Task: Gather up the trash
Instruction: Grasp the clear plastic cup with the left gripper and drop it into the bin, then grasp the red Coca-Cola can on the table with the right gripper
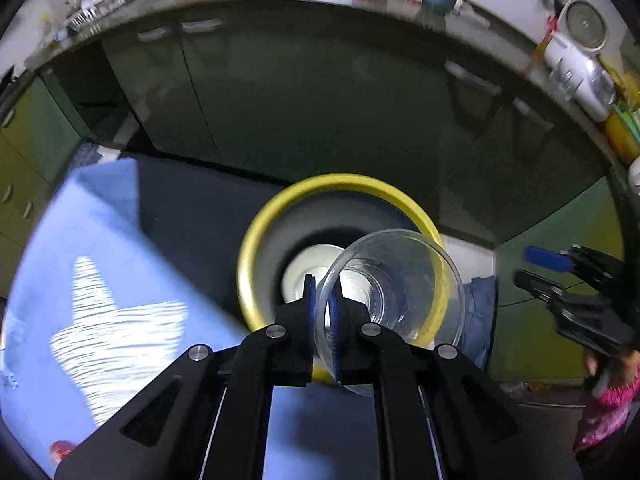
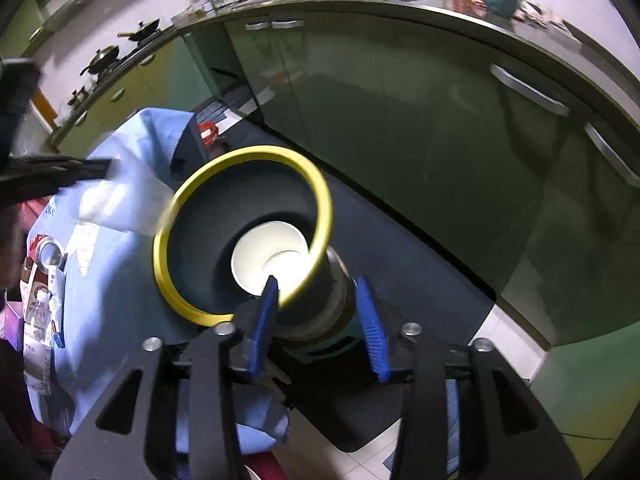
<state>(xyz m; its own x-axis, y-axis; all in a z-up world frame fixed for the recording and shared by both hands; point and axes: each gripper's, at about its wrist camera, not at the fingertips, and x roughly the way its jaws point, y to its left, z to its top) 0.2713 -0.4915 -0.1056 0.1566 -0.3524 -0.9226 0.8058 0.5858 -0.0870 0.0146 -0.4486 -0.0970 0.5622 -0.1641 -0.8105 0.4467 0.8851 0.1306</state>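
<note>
My left gripper is shut on the rim of a clear plastic cup, one pad inside and one outside, and holds it over the mouth of a grey bin with a yellow rim. A white paper cup lies in the bin's bottom. In the right wrist view the same bin sits at the table's edge, with the white cup inside. My right gripper is open, its blue pads either side of the bin's base without clearly gripping. It also shows at the right in the left wrist view.
A light blue cloth covers the table. A drink can and printed wrappers lie at its left edge. Green kitchen cabinets and a dark floor mat lie beyond. A red object sits behind the table.
</note>
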